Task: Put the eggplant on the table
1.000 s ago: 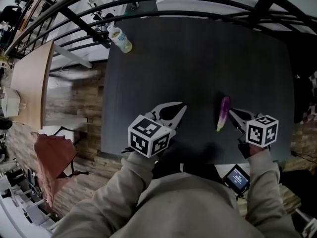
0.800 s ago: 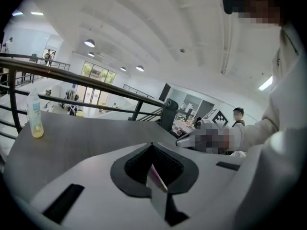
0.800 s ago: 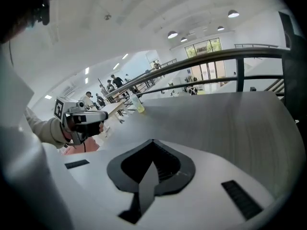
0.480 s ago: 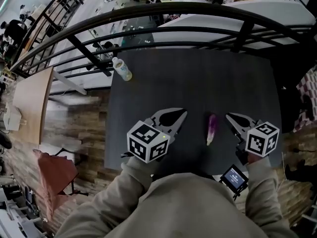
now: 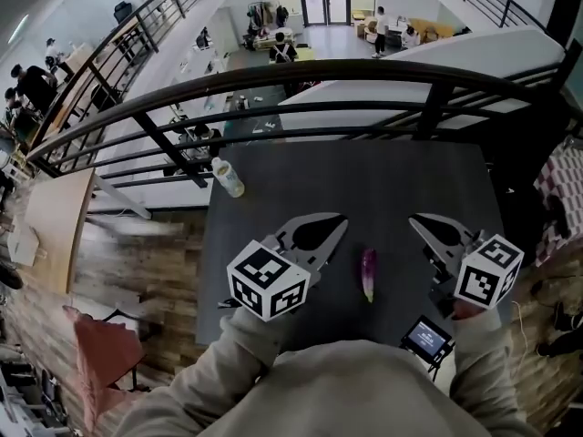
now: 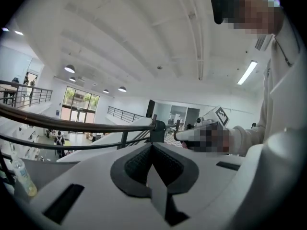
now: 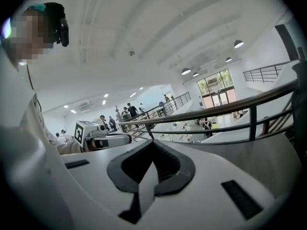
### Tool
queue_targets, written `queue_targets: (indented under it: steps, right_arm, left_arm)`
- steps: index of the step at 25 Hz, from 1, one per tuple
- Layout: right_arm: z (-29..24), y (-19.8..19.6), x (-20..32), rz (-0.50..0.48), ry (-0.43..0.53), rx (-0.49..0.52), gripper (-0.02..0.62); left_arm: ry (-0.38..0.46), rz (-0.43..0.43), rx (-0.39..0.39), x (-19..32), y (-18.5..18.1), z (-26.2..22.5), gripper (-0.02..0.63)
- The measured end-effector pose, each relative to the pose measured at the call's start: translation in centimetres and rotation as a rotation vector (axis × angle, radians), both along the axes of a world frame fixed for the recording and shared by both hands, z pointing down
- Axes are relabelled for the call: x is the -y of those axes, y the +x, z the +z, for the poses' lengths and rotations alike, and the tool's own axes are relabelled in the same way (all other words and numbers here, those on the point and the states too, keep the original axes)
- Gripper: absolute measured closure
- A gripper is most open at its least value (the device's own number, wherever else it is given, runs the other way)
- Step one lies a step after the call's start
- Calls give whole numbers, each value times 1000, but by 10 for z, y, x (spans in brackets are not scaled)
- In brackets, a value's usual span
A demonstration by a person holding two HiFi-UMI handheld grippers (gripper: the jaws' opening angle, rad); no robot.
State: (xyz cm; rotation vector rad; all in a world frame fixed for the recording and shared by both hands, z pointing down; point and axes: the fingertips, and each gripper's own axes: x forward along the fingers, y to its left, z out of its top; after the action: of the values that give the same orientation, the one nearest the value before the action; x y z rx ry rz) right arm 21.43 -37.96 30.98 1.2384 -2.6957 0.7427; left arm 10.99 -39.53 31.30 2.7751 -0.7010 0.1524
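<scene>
With both pairs of jaws clenched on nothing, the left gripper (image 5: pixel 342 218) and the right gripper (image 5: pixel 413 218) hang over the near half of the dark tabletop (image 5: pixel 383 176), pointing toward its far side. Between them the purple eggplant (image 5: pixel 368 273) lies on the tabletop, apart from both, its green stem toward the near edge. A bottle (image 5: pixel 228 177) sits at the far left corner, just beside the black railing (image 5: pixel 301 74).

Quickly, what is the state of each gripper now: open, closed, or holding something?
Left gripper: closed, fingers together, holding nothing.
Right gripper: closed, fingers together, holding nothing.
</scene>
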Motion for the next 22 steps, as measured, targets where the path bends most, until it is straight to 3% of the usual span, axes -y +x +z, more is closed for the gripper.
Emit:
queue_targets:
  steps: [9, 22]
  right_arm:
    - [-30, -6, -13, -43, 77, 0, 581]
    - [-27, -1, -22, -27, 51, 8, 581]
  left_arm:
    - [78, 55, -41, -18, 23, -40, 600]
    - [52, 96, -35, -29, 34, -37, 600]
